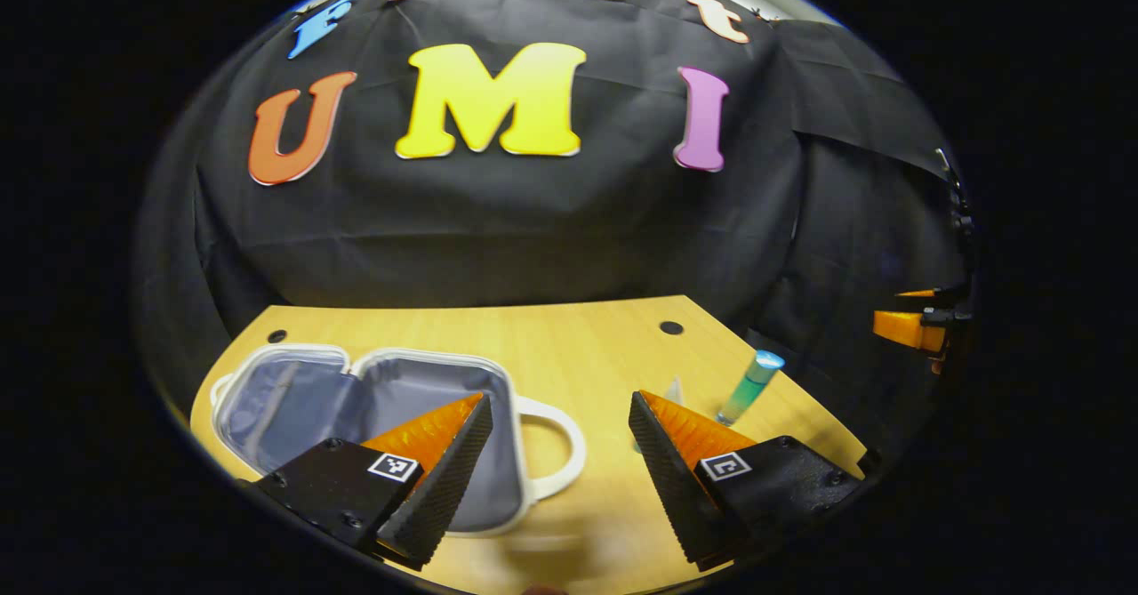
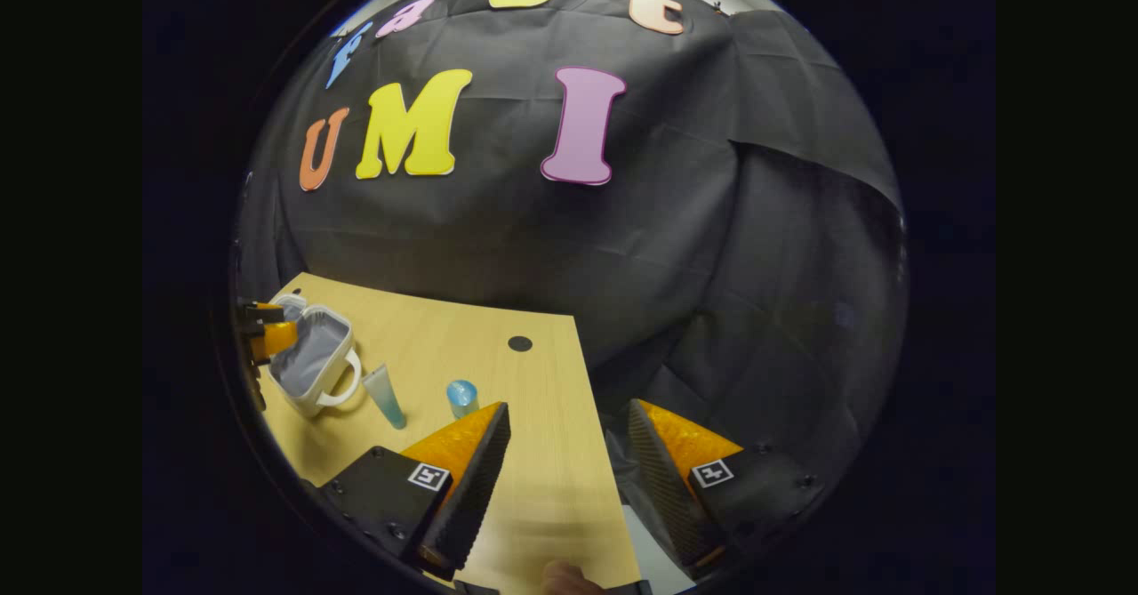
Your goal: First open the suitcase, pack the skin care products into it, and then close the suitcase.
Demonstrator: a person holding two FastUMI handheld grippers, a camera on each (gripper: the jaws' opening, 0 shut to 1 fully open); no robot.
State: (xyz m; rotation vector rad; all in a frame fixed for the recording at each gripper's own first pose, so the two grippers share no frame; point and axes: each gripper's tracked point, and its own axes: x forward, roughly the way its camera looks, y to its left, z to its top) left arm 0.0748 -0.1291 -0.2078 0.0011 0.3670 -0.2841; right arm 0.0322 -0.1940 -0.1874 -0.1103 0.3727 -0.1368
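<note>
White hard-shell suitcase (image 1: 373,417) lies open (grey lining up) on the wooden table (image 1: 578,337). Left gripper (image 1: 560,413) and right gripper (image 2: 569,417) hover with jaws spread, empty; two teal tubes (image 2: 387,397) stand nearby.

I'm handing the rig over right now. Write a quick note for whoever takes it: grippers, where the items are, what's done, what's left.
Left gripper: open, holding nothing, above the table's near edge beside the suitcase.
Right gripper: open, holding nothing, over the table's right edge.
Suitcase: open, lying flat on the left part of the wooden table; the lining that shows is bare.
Skin care: a tube lies just right of the suitcase handle; a blue-capped bottle stands farther right.
Done: suitcase opened.
Left: pack the tube and the bottle, then close the suitcase.
</note>
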